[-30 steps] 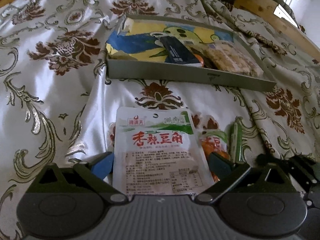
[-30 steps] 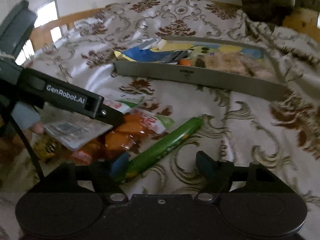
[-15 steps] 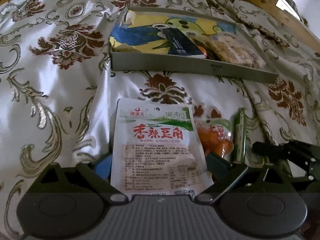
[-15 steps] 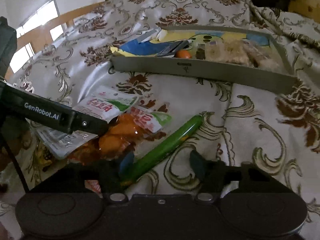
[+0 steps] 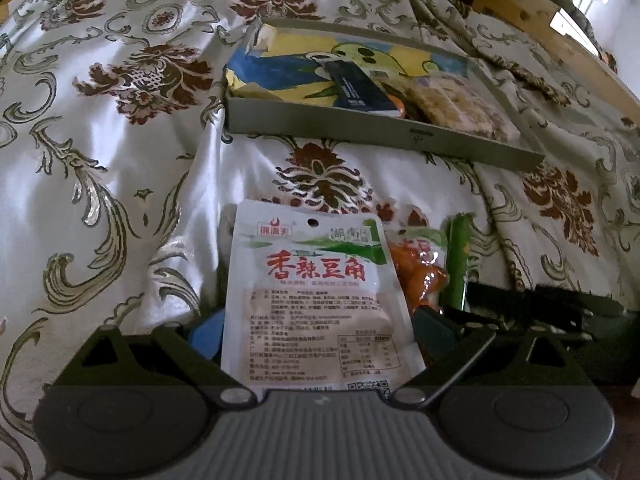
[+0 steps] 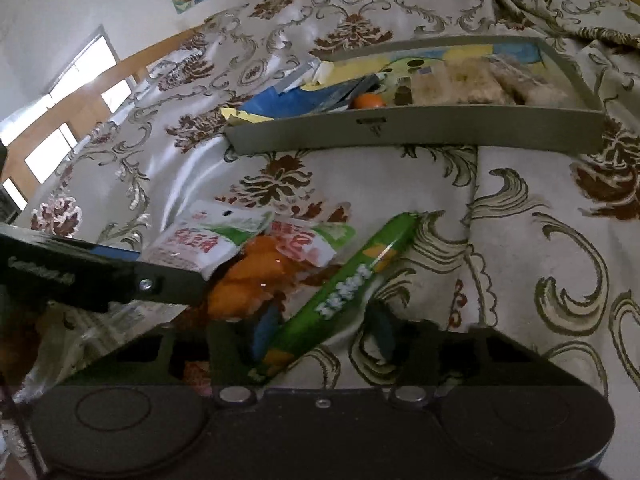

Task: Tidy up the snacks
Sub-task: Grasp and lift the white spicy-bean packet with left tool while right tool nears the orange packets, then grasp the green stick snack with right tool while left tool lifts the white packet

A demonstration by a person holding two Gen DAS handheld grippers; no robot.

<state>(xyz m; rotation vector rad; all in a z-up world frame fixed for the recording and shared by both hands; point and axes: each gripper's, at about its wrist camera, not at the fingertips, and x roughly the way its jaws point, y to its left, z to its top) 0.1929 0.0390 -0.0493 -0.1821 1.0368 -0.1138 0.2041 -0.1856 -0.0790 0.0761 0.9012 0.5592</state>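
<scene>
A white snack packet with red characters (image 5: pixel 316 292) lies on the bedspread between the fingers of my left gripper (image 5: pixel 316 328), which is open around it. An orange snack pouch (image 5: pixel 416 276) and a green stick pack (image 5: pixel 456 256) lie to its right. In the right wrist view the green stick pack (image 6: pixel 340 292) lies slanted between the fingers of my right gripper (image 6: pixel 324 328), which is open and close around it. The orange pouch (image 6: pixel 256 276) and the white packet (image 6: pixel 204 240) lie left of it. The left gripper's body (image 6: pixel 100 276) shows at the left.
A shallow grey tray (image 5: pixel 372 136) with several snacks stands farther back on the patterned bedspread (image 5: pixel 120 160); it also shows in the right wrist view (image 6: pixel 420 132). A wooden bed frame (image 5: pixel 520 4) runs along the far right. A window (image 6: pixel 72 92) is at the left.
My right gripper has moved forward and down over the green stick pack, and its fingers have narrowed around it. My left gripper has edged forward over the white packet.
</scene>
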